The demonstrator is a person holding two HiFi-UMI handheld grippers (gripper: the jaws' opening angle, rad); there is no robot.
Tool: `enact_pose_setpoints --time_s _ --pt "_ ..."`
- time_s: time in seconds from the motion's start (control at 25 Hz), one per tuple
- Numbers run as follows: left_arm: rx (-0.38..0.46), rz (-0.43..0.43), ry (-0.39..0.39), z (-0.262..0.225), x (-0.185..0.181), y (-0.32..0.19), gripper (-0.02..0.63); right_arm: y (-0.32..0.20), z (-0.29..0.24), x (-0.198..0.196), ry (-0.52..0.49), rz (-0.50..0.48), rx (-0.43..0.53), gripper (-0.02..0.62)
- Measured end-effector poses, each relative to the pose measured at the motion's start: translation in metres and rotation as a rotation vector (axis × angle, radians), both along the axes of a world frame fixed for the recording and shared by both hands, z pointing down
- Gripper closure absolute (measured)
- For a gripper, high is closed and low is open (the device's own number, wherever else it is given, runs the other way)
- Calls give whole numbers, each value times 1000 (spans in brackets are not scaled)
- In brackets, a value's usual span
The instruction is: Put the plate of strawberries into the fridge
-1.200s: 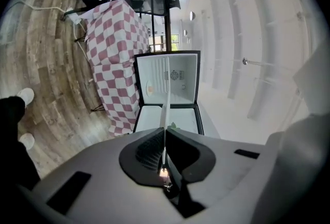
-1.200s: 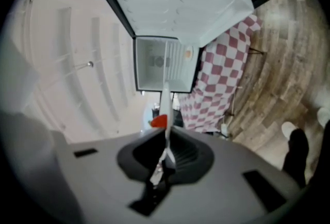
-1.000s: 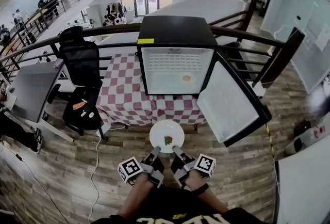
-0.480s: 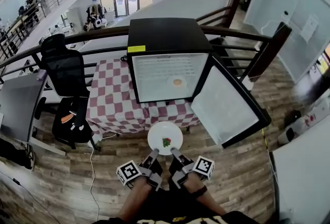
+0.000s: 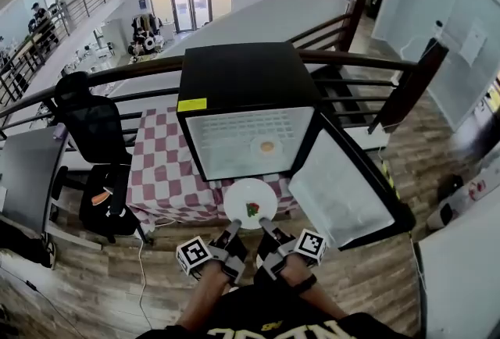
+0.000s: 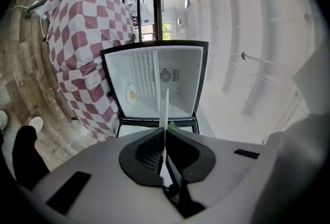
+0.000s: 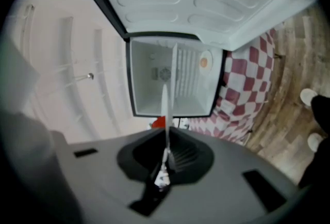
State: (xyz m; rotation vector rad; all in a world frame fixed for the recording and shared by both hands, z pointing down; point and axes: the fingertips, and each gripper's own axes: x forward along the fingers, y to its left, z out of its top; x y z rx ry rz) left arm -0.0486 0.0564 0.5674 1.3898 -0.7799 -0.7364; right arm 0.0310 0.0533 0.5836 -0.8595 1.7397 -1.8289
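A white plate (image 5: 250, 201) with a strawberry (image 5: 253, 210) on it hangs level in front of the black mini fridge (image 5: 242, 80). My left gripper (image 5: 233, 228) is shut on the plate's near-left rim. At the near-right rim my right gripper (image 5: 265, 226) is shut on it too. In the left gripper view the plate (image 6: 166, 109) shows edge-on between the jaws, with the lit fridge (image 6: 154, 81) straight ahead. The right gripper view shows the plate (image 7: 165, 104) the same way, the strawberry (image 7: 158, 123) red beside it. A small orange item (image 5: 267, 147) lies inside the fridge.
The fridge stands on a table with a red-and-white checked cloth (image 5: 160, 173). Its door (image 5: 348, 193) swings open to the right, close to my right arm. A black office chair (image 5: 92, 130) and a grey desk (image 5: 22, 173) are at the left. A railing (image 5: 375, 64) runs behind.
The fridge has come nearer and larger in the head view. The plate, held by both grippers, now sits over the table's front edge just below the fridge opening.
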Motion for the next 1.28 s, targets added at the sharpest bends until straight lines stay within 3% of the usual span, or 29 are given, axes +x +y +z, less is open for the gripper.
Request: enact_pose_setpoints --time_s 0.52,0.92,1.28 --pt "-24 -105 -2 4 9 -99 581 -107 -2 8 10 -115 -3 561" --pt "-29 -133 -17 5 29 -127 581 -135 -1 27 59 -158 23 561" --pt "-61 -150 -1 13 12 -134 581 -145 3 7 31 -189 7 561"
